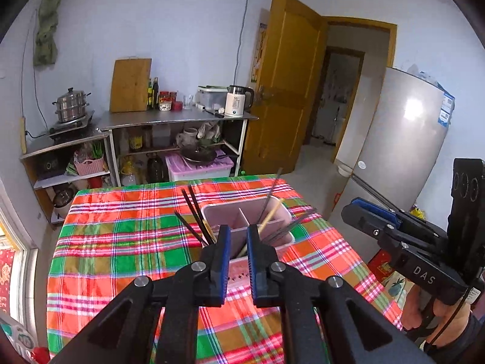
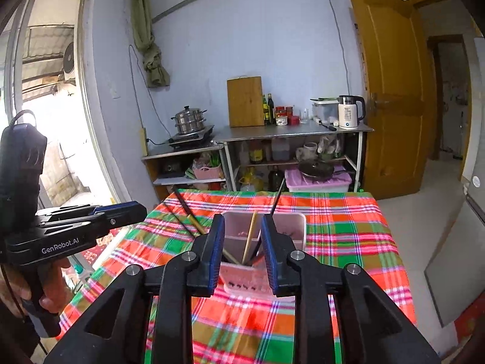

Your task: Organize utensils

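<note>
While your left gripper (image 1: 238, 233) hovers over the near edge of the pink utensil holder (image 1: 242, 212), its blue-padded fingers (image 1: 222, 254) stand apart with nothing between them. Your right gripper (image 2: 242, 226) hangs over the same holder (image 2: 291, 227) with its fingers (image 2: 216, 245) spread just as empty. That holder sits on the plaid-covered desk (image 1: 121, 242), divided into compartments. Dark chopsticks (image 1: 194, 212) lean out of its left side, and a pale wooden chopstick (image 2: 251, 236) stands tilted in a near compartment, with more dark sticks leaning out on the right. Beyond the desk, a steel counter carries a cutting board (image 2: 245, 101) and a white kettle (image 2: 348, 112).
</note>
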Demonstrator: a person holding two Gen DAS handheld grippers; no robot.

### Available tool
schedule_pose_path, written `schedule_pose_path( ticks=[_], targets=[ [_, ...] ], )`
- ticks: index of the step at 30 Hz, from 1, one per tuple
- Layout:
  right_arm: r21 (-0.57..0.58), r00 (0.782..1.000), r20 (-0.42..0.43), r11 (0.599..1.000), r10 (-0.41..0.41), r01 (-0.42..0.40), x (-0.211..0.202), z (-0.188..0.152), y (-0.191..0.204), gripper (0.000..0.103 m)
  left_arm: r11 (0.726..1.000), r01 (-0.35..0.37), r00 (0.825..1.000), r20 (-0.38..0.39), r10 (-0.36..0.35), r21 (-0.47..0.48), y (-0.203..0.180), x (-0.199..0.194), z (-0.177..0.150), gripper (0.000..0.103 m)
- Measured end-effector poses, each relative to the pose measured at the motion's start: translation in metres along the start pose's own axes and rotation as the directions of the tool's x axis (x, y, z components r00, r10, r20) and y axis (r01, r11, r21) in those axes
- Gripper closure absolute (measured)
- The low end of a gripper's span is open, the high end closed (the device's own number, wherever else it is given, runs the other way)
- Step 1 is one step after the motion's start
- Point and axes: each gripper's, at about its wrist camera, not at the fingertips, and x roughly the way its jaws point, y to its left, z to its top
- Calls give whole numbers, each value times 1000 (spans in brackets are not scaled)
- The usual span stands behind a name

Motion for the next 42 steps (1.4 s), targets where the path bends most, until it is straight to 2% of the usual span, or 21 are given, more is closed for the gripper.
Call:
schedule_pose_path(
  ticks=[7, 12, 15, 23, 32, 42],
  targets=[
    [-10, 1000, -3, 1000, -22, 22, -25, -31, 14, 76, 1000, 0, 999, 33, 0, -1, -16, -24, -37, 93],
    [-11, 999, 2, 999, -38, 38, -42, -59, 20, 75, 1000, -27, 998, 61, 27, -15, -22, -35, -72, 93],
    [-17, 999, 10, 999, -45, 45, -49, -76, 22, 70, 999, -52, 996, 72, 52, -14, -24, -40, -91, 93],
    [-11, 998, -8, 998, -63, 63, -55, -109, 28, 70, 997, -76, 993, 86, 78, -33, -28, -49, -133, 93],
    [-22, 996, -9, 996, -88, 88, -63, -138, 34, 70, 993, -111, 989, 99, 113, -28, -33, -55, -160, 93],
    [-34, 995, -31, 995, -90, 89, -57, -152, 37, 70, 989, -147, 986, 79, 149, -33, -28, -47, -171, 93]
  ],
)
